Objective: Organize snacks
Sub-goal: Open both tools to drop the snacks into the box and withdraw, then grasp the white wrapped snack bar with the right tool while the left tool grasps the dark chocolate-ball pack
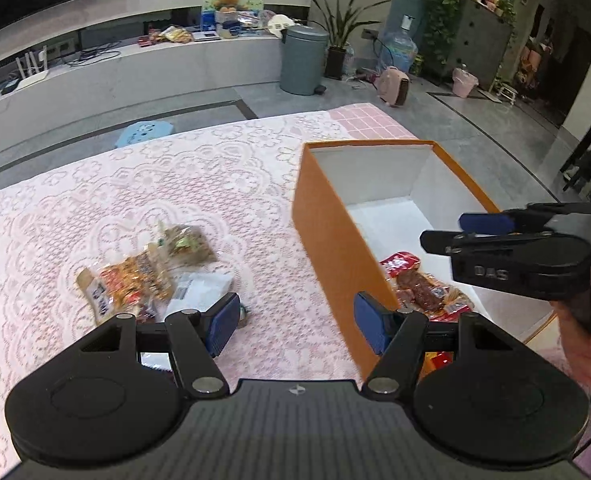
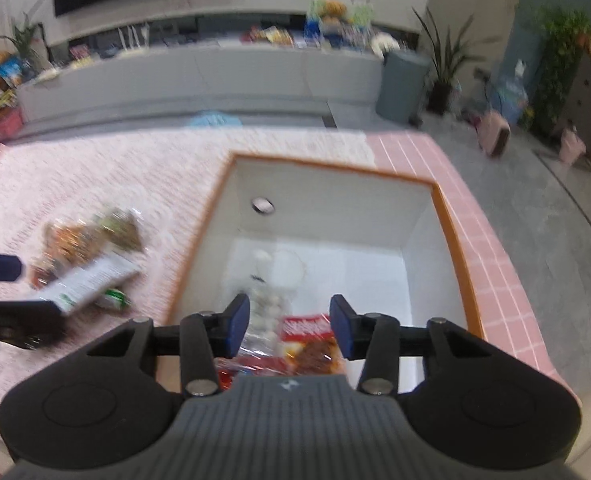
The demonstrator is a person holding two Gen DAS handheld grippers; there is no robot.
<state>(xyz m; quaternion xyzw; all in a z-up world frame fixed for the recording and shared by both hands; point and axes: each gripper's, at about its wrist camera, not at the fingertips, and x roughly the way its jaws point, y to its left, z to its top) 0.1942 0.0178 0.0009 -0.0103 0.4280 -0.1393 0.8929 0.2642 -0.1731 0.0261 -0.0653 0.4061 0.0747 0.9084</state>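
An orange box (image 1: 327,236) with a white inside stands on the pink lace tablecloth; it also shows in the right wrist view (image 2: 455,248). Red snack packets (image 1: 419,284) lie at its near end, also seen in the right wrist view (image 2: 307,340). A pile of loose snack packets (image 1: 143,276) lies on the cloth left of the box, blurred in the right wrist view (image 2: 91,256). My left gripper (image 1: 295,320) is open and empty, above the cloth by the box's left wall. My right gripper (image 2: 290,328) is open and empty above the packets in the box.
The table edge with pink tiles (image 2: 491,248) runs right of the box. Beyond the table are a grey floor, a blue stool (image 1: 145,132), a grey bin (image 1: 303,60) and a long low cabinet (image 1: 135,76). The right gripper's body (image 1: 527,252) hangs over the box's right side.
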